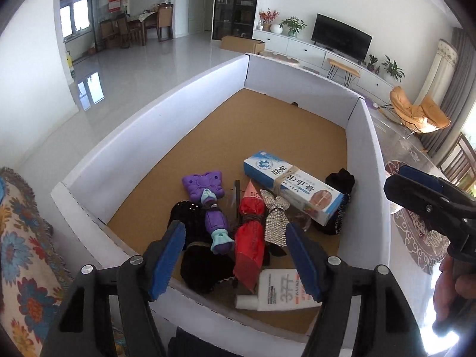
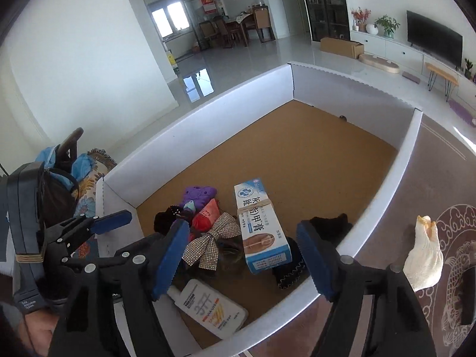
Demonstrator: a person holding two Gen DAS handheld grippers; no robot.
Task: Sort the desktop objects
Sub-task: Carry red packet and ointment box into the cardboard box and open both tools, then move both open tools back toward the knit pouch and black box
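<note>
A white-walled box (image 1: 154, 125) with a cork floor holds a pile of small objects at its near end. In the left wrist view I see a purple butterfly toy (image 1: 208, 199), a red packet (image 1: 250, 232), a silver rhinestone bow (image 1: 275, 217), a blue-white ointment carton (image 1: 293, 187), a white tube (image 1: 276, 291) and black cloth items (image 1: 340, 181). My left gripper (image 1: 235, 258) is open above the pile's near edge. My right gripper (image 2: 242, 257) is open over the carton (image 2: 261, 226) and bow (image 2: 212, 244). The right gripper also shows at the right of the left wrist view (image 1: 428, 196).
The box stands on a table with a patterned cloth (image 2: 455, 267). A floral cloth (image 1: 20, 238) lies left of the box. A cream crumpled item (image 2: 424, 255) lies on the table right of the box. The box's far half shows bare cork (image 1: 267, 125).
</note>
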